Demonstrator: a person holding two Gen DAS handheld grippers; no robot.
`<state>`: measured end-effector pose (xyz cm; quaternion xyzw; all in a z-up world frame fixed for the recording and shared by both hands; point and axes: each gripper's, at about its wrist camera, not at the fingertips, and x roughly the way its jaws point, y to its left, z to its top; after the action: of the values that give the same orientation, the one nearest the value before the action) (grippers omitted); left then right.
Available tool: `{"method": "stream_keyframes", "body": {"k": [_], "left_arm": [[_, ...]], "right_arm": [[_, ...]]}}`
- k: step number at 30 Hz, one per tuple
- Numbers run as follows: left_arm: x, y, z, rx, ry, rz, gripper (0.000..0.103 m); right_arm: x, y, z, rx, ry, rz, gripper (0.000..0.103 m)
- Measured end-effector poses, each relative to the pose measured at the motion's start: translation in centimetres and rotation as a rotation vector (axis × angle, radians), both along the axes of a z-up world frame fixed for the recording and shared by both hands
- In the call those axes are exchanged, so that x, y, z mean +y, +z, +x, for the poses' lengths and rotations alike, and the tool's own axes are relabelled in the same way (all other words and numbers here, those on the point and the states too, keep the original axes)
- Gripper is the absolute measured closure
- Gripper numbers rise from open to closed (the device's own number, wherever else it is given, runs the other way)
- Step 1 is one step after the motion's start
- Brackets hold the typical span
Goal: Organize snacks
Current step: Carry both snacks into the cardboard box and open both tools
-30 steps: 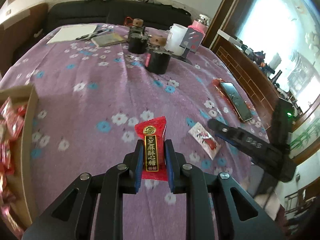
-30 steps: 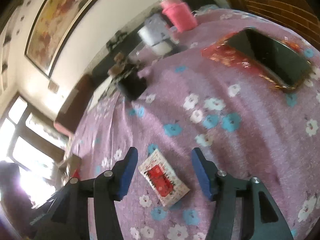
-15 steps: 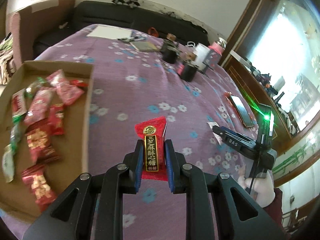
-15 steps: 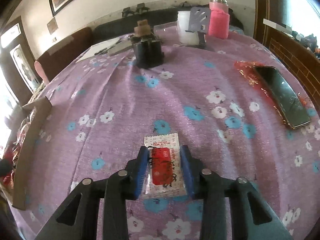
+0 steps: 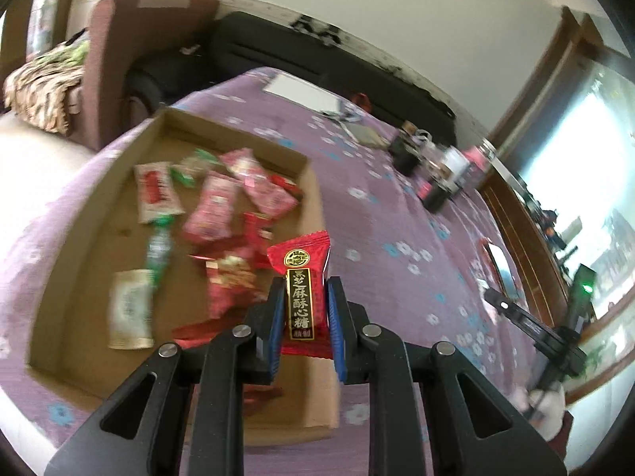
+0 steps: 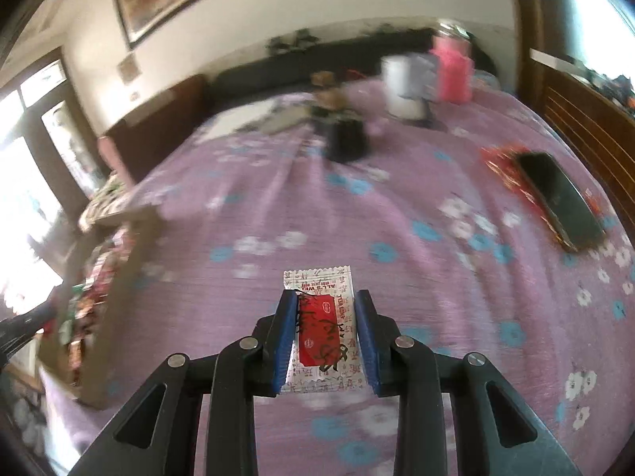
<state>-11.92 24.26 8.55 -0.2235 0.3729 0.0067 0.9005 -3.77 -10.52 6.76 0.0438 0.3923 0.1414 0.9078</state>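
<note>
My left gripper (image 5: 302, 301) is shut on a red candy packet (image 5: 300, 277) with a black and gold label, and holds it above the near right side of a shallow cardboard box (image 5: 87, 214). The box holds several red, pink and white snack packets (image 5: 214, 206). My right gripper (image 6: 324, 317) is shut on a white packet with a red patch (image 6: 322, 317), held over the purple flowered tablecloth (image 6: 397, 206). The box shows blurred at the left of the right wrist view (image 6: 119, 261). The right gripper also shows at the far right of the left wrist view (image 5: 492, 296).
A phone (image 6: 555, 194) lies on red foil at the right. Dark jars (image 6: 345, 135), a white cup (image 6: 401, 83) and a pink bottle (image 6: 452, 71) stand at the far side. Papers (image 5: 301, 91) lie far back. A wooden rail (image 6: 587, 119) runs along the right.
My left gripper has swung left with the red candy, from over the cloth to above the box. My right gripper closed on the white packet and has lifted it.
</note>
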Motion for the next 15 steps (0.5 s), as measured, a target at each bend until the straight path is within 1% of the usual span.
{"method": "stream_keyframes", "body": {"k": [3, 8, 11, 15], "left_arm": [[1.8, 0.0, -0.7, 0.004, 0.057, 0.026, 0.085], [4.6, -0.8, -1.7, 0.037, 0.144, 0.076, 0.085], [5.9, -1.7, -1.9, 0.06, 0.167, 0.072, 0.085], [6.9, -2.8, -2.1, 0.086, 0.177, 0.065, 0.085]], "right_arm": [[3.7, 1.2, -1.2, -0.014, 0.095, 0.015, 0.072], [10.2, 2.1, -2.6, -0.006, 0.258, 0.042, 0.072], [14.1, 2.3, -3.3, 0.009, 0.345, 0.057, 0.073], [18.2, 2.2, -4.3, 0.018, 0.426, 0.049, 0.073]]}}
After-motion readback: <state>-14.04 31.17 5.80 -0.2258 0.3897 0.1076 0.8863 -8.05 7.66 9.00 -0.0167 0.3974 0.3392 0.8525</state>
